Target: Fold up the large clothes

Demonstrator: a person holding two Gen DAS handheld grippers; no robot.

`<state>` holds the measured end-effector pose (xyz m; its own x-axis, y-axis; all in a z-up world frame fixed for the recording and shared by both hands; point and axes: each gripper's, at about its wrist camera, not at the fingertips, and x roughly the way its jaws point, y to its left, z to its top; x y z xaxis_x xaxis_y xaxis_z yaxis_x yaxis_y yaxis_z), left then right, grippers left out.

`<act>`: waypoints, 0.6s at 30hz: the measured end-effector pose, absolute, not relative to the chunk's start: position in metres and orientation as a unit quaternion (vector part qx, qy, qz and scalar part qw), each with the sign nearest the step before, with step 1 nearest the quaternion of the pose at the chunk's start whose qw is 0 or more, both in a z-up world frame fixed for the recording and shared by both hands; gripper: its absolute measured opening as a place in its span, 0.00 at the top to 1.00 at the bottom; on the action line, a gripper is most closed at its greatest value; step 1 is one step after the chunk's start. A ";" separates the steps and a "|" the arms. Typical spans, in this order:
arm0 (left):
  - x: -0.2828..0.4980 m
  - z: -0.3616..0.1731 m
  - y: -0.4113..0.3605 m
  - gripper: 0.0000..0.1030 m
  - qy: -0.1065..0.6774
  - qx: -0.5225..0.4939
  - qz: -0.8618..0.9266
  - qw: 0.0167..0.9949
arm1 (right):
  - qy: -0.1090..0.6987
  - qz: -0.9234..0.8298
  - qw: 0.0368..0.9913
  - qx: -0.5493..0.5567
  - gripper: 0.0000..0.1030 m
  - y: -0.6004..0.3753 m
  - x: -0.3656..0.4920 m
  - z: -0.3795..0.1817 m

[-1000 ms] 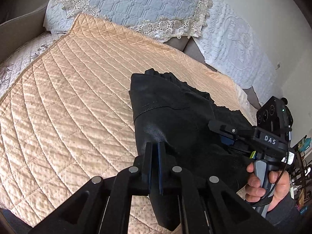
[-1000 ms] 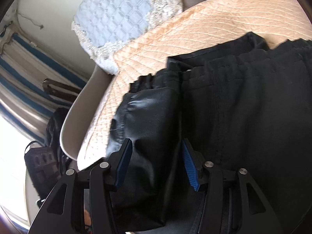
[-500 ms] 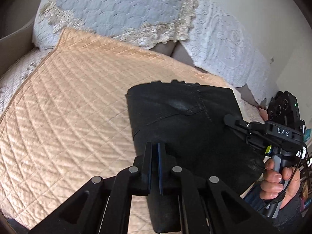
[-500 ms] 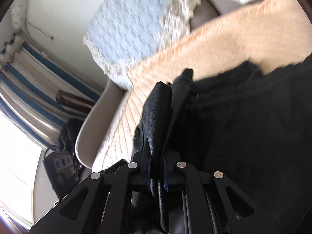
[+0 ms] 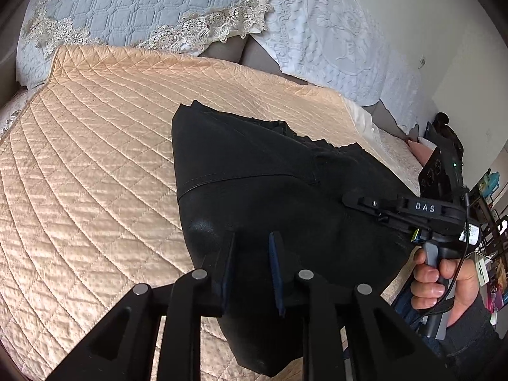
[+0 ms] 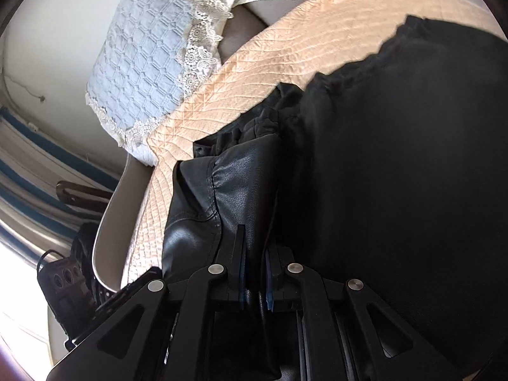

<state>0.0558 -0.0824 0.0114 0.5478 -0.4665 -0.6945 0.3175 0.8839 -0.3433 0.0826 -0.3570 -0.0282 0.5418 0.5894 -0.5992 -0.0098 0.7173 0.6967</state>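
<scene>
A black leather-like garment point(image 5: 254, 171) lies folded on the peach quilted bedspread point(image 5: 89, 165). My left gripper point(image 5: 252, 241) is open over the garment's near edge, its jaws a hand's width apart with fabric below them. My right gripper point(image 6: 254, 247) is shut on a thick fold of the garment point(image 6: 397, 158); the shiny leather layer point(image 6: 235, 190) rises between its jaws. In the left wrist view the right gripper point(image 5: 355, 198) lies across the garment's right side, held by a hand point(image 5: 441, 285).
A pale blue lace-edged pillow point(image 5: 143, 3) and a white embroidered pillow point(image 5: 333, 31) lie at the head of the bed. The bed's left edge and a dark bag on the floor point(image 6: 63, 285) show in the right wrist view. Shelves point(image 5: 489, 216) stand at far right.
My left gripper has opened; it was shut on the garment before. My right gripper, open a second ago, closed on the garment fold and stays shut. The garment has settled lower on the bedspread.
</scene>
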 end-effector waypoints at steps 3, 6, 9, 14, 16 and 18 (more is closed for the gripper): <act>0.054 0.007 -0.082 0.78 0.419 -0.087 -0.214 0.878 | 0.461 0.181 0.807 0.321 0.88 -0.352 0.090 -0.039; 0.049 0.008 -0.078 0.78 0.419 -0.088 -0.208 0.879 | 0.457 0.180 0.815 0.309 0.83 -0.353 0.076 -0.030; 0.039 0.019 -0.070 0.78 0.420 -0.091 -0.207 0.879 | 0.446 0.175 0.833 0.277 0.79 -0.353 0.058 -0.011; 0.015 0.031 -0.069 0.78 0.401 -0.085 -0.231 0.882 | 0.421 0.215 0.848 0.240 0.78 -0.338 0.029 0.009; 0.011 0.022 -0.073 0.77 0.405 -0.062 -0.231 0.882 | 0.440 0.213 0.849 0.201 0.78 -0.326 0.026 -0.005; 0.008 0.010 -0.074 0.77 0.412 -0.042 -0.221 0.883 | 0.465 0.201 0.839 0.197 0.78 -0.322 0.028 -0.027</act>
<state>0.0080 -0.0739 0.0100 0.5629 -0.4251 -0.7088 0.3557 0.8987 -0.2565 0.0285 -0.3225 -0.0270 0.4873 0.5202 -0.7013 -0.1531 0.8416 0.5179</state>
